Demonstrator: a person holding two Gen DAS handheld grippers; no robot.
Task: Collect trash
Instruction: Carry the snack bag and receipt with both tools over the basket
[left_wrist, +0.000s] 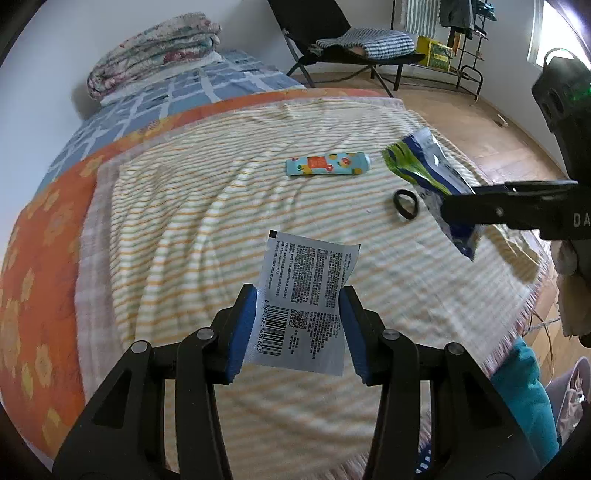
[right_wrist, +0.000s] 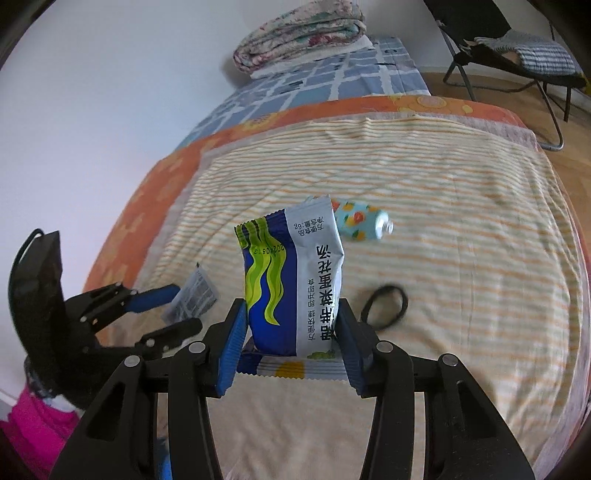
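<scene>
The white sachet (left_wrist: 306, 295) is showing a barcode numbered 6 972981 490603; the blue packet (right_wrist: 295, 280) is showing "净含量:6g" and "20240813".

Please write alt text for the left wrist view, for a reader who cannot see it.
The left gripper holds a white sachet with a barcode above a striped blanket on a bed. At the right, the right gripper holds a blue, green and white packet. A colourful tube and a black ring lie on the blanket.
</scene>
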